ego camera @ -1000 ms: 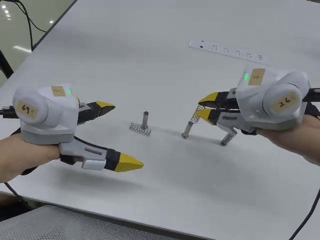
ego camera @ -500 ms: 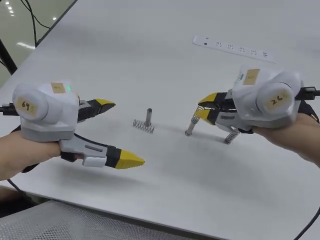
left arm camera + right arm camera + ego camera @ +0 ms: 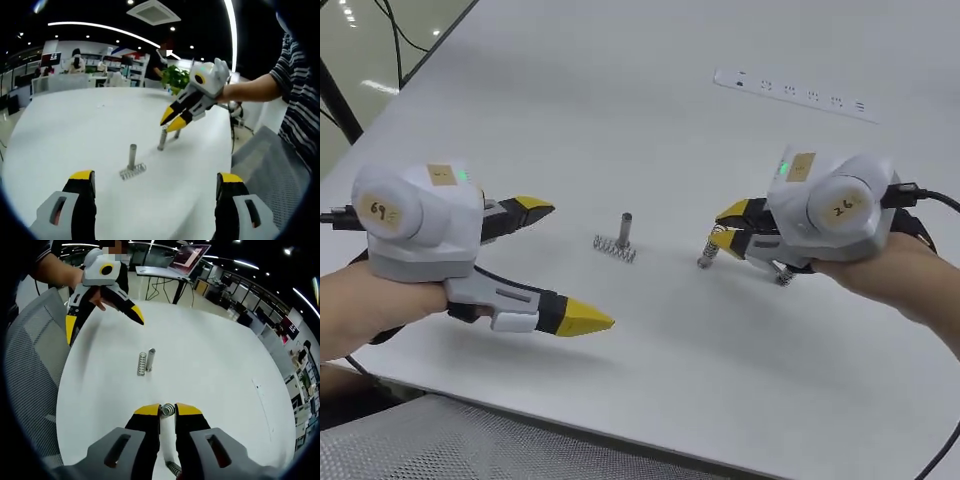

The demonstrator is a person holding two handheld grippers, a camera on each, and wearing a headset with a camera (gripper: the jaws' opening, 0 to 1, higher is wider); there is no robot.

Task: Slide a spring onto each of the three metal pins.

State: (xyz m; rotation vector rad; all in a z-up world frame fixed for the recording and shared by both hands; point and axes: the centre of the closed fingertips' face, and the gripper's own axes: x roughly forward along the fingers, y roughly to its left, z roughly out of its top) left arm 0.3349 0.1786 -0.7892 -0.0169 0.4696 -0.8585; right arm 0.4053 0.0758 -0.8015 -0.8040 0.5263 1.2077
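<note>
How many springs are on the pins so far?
One looks done: the spring-wrapped metal pin under the right gripper, partly hidden. In hand: that gripper pinches a small coiled wire spring right at the second steel pin. Left: the bare upright pin with a loose spring lying beside it, and the left gripper open.

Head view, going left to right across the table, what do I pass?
left gripper → bare pin → second pin → right gripper, shut on a spring. Left out for overlap: the loose spring lying at the bare pin's foot.
</note>
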